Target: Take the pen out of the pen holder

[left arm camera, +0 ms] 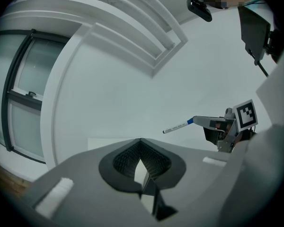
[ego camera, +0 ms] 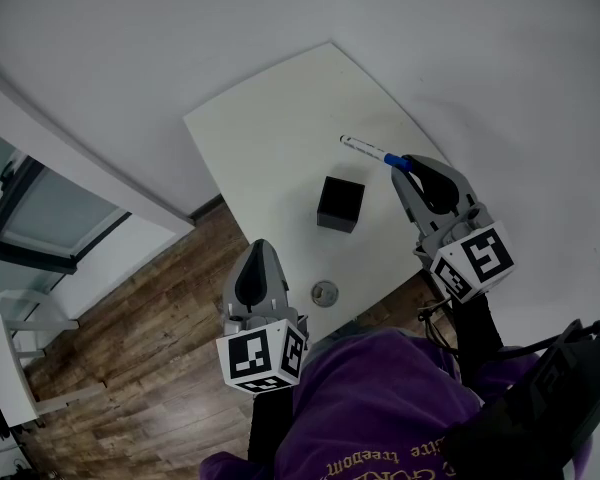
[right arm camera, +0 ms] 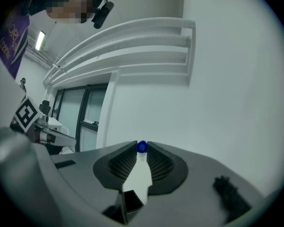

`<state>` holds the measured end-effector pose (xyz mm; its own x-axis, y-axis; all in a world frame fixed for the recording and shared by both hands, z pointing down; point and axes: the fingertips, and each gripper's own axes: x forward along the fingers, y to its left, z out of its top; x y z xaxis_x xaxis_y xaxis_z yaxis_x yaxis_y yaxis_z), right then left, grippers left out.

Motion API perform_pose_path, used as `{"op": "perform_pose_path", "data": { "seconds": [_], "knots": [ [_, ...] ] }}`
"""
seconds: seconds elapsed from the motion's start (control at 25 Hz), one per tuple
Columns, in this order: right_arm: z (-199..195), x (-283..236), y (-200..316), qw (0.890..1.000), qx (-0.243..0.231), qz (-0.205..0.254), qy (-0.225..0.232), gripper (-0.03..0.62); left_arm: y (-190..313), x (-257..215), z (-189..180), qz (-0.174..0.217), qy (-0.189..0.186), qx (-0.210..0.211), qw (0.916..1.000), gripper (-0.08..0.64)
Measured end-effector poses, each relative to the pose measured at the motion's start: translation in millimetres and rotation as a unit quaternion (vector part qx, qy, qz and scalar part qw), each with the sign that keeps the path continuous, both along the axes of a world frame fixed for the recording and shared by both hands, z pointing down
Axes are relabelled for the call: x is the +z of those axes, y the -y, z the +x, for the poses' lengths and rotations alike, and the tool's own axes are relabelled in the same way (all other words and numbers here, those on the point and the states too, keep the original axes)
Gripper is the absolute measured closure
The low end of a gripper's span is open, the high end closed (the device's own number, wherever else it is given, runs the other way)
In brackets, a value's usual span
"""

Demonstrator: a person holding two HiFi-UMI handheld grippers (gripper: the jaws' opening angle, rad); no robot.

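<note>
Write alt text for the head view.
The right gripper holds a white pen by its blue end, out of the black pen holder standing in the middle of the white table. The left gripper hangs empty, jaws together, at its near edge.

White pen (ego camera: 372,151) w/ blue end; black pen holder (ego camera: 340,204); white table (ego camera: 270,148)
</note>
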<state>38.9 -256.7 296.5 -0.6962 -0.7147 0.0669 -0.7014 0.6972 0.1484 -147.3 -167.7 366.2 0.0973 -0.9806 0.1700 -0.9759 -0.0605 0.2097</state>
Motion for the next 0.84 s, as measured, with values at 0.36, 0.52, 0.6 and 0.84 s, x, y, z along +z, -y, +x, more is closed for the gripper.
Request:
{"op": "perform_pose_path", "data": {
  "seconds": [0.36,0.52,0.6,0.84],
  "knots": [
    [0.6,-0.1,0.2,1.000,0.000,0.002,-0.002,0.522,1.1,0.5,1.3,0.001,0.000,0.002,1.0000,0.554],
    [0.6,0.6,0.5,1.000,0.000,0.000,-0.003,0.522,1.6,0.7,1.6,0.000,0.000,0.003,1.0000,0.555],
    [0.3,0.9,0.5,1.000,0.000,0.000,-0.004,0.522,1.9,0.7,1.6,0.000,0.001,0.003,1.0000,0.554],
    [-0.6,0.9,0.6,1.000,-0.001,0.000,-0.004,0.522,2.0,0.6,1.0,0.001,0.000,0.002,1.0000,0.554]
  ]
}}
